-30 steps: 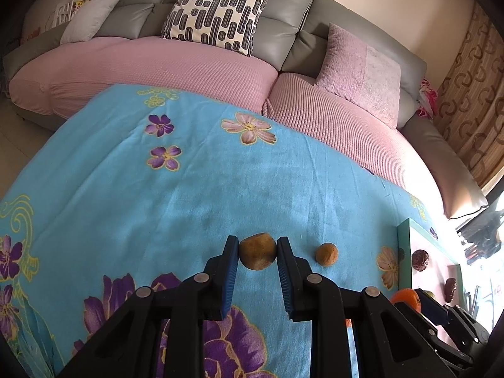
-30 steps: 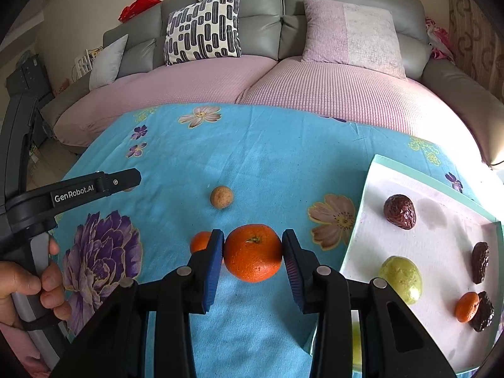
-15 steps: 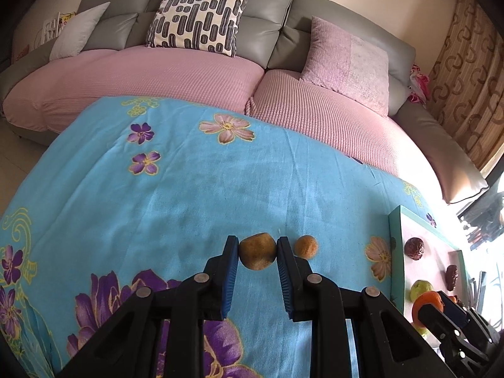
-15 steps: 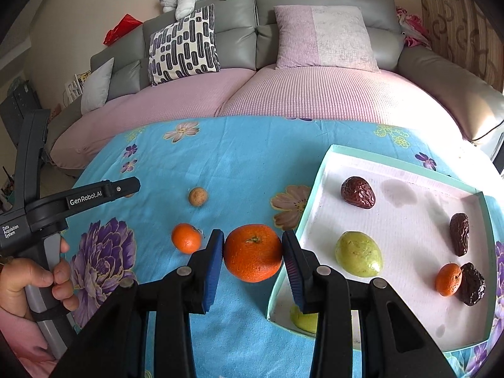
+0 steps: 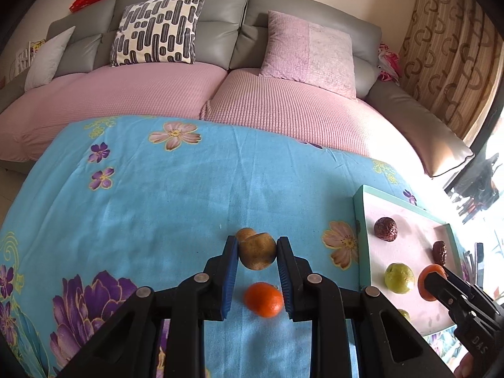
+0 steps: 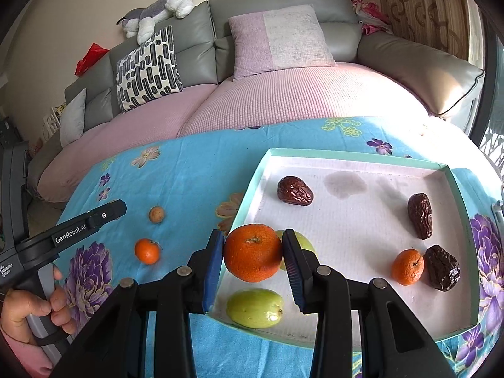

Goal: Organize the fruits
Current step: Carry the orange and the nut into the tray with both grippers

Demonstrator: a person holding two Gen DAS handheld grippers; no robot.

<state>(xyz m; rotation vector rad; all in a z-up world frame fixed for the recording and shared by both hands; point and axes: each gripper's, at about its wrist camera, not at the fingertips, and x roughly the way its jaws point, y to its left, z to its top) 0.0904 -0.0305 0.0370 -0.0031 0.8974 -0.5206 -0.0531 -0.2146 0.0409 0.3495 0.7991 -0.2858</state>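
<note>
landmark: shallow white tray with teal rim (image 6: 447,170), on the blue floral cloth (image 5: 163,195) over the table
right gripper (image 6: 253,253): clenched on big round orange (image 6: 253,252), held over the tray's near-left corner, above the rim
left gripper (image 5: 256,252): clenched on brownish-yellow round fruit (image 5: 256,251), off the cloth, left of the tray and well apart from it
in tray: three dark wrinkled dates (image 6: 294,190), small orange tangerine (image 6: 407,266) touching one date, two green oval fruits (image 6: 254,308), one partly hidden behind the held orange
outside tray: small loose tangerine (image 6: 146,250) and small tan round fruit (image 6: 156,214) on cloth, left of the tray
step: looks like carry-to-tray, both grippers loaded; right nearly at drop spot, left lagging
next, right: move further in over bare white floor, clear of the green fruits, lower, then let go; orange is round, may roll
next, left: travel right toward the tray, cross the rim, set fruit on an open patch
remaining: two loose fruits left of tray not yet picked
</note>
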